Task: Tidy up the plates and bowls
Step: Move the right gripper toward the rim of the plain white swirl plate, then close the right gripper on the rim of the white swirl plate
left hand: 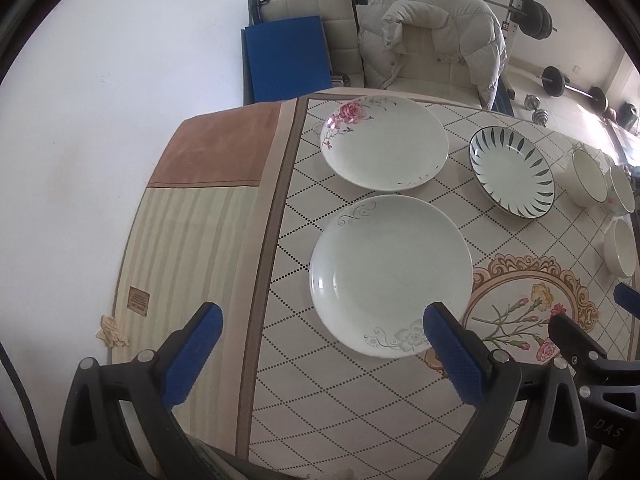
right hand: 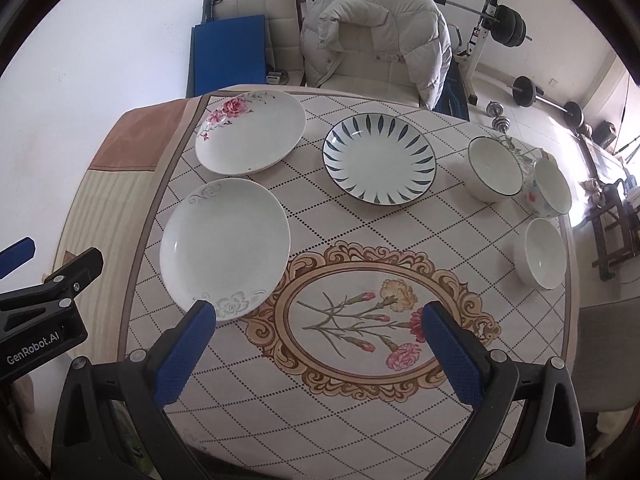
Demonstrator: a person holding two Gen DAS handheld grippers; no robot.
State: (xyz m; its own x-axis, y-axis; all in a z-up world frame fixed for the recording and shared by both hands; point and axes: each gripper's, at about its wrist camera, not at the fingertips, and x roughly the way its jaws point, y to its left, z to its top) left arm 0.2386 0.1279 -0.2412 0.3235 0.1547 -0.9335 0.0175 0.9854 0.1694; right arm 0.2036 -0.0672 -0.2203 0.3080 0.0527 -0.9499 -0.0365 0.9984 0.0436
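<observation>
White-walled room with weight-lifting gear at the back: barbell rack point(right hand: 494, 12), loose barbells on the floor. A cream chair point(right hand: 372, 64) with a pale padded jacket point(right hand: 360, 12) draped over it stands at the far edge of the bench point(right hand: 360, 224), a blue mat point(right hand: 228, 52) leaning beside it. Bench covered by a patterned cloth, diamond grid with a flower medallion point(right hand: 360, 320) near the front. Three plates, none stacked: pink-flower plate point(right hand: 250, 136) at far left, leaf-pattern plate point(right hand: 379, 159) just to its right, grey-scroll plate point(right hand: 225, 242) nearer, in front of the pink-flower one; all apart from each other. Three bowls grouped at the right side of the bench: dark-rimmed bowl point(right hand: 495, 170), floral bowl point(right hand: 550, 192) close beside it, plain white bowl point(right hand: 544, 252) nearer and apart. Left tongs point(left hand: 320, 332) spread wide, holding nothing, hovering over the front left of the bench with the grey-scroll plate point(left hand: 390, 276) just ahead between the blue pads. Right tongs point(right hand: 318, 326) likewise spread wide and empty, above the medallion. Each tool shows at the edge of the other's view.
</observation>
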